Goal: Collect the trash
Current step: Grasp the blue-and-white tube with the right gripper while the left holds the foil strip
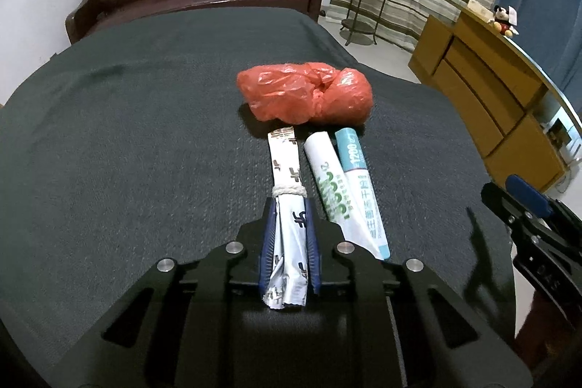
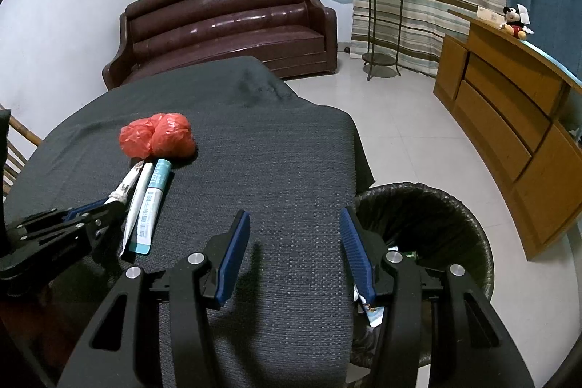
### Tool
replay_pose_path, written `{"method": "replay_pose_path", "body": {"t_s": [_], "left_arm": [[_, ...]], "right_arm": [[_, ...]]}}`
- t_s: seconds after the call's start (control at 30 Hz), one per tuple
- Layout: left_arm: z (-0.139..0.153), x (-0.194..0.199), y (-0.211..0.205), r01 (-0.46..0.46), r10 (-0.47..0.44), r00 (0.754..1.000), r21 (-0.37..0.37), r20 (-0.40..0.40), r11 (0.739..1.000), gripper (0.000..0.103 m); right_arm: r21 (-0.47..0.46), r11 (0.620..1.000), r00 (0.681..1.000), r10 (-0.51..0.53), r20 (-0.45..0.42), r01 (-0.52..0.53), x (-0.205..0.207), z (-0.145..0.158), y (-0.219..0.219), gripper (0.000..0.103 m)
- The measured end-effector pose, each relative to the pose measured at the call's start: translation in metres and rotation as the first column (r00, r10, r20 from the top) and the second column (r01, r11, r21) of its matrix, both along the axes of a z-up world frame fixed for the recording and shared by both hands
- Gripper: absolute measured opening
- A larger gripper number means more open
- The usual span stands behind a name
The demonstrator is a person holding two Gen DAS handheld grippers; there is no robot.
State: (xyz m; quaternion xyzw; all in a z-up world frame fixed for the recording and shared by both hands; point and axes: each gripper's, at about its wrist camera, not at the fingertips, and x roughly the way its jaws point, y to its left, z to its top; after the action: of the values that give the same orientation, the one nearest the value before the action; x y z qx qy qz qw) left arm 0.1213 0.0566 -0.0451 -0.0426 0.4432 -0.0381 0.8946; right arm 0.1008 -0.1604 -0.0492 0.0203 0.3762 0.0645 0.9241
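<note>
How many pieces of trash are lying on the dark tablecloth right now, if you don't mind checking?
4. The red plastic bag lies farthest; the tied wrapper sits clamped in the left gripper; the white-green packet and teal-white packet lie beside it. More may be hidden.

I read the table cover (image 2: 276, 148) as dark woven cloth, matt and coarse-grained. The red bag (image 1: 305, 93) is thin crinkled plastic with a faint sheen. The wrapper (image 1: 289, 224) pinched in my left gripper (image 1: 290, 206) looks like creased foil-backed paper, silvery at its lower end. The two sachets (image 1: 345, 191) beside it are smooth printed film. My gripper pads (image 2: 236, 253) are ribbed blue plastic on matt black arms with bright metal pins. The sofa (image 2: 225, 20) is glossy brown leather; the cabinet (image 2: 509, 119) is satin wood; the bin (image 2: 429, 217) is lined with wrinkled black plastic.
</note>
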Motion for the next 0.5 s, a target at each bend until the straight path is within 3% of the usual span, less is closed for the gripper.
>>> {"method": "replay_pose_path", "body": {"t_s": [0.5], "left_arm": [[0.008,-0.02,0.045,-0.093,0.092,0.995,0.027,0.042,0.995,0.016]], "right_arm": [[-0.008,0.998,0.998,0.065,-0.001,-0.065,0.005,0.001,0.027,0.051]]}}
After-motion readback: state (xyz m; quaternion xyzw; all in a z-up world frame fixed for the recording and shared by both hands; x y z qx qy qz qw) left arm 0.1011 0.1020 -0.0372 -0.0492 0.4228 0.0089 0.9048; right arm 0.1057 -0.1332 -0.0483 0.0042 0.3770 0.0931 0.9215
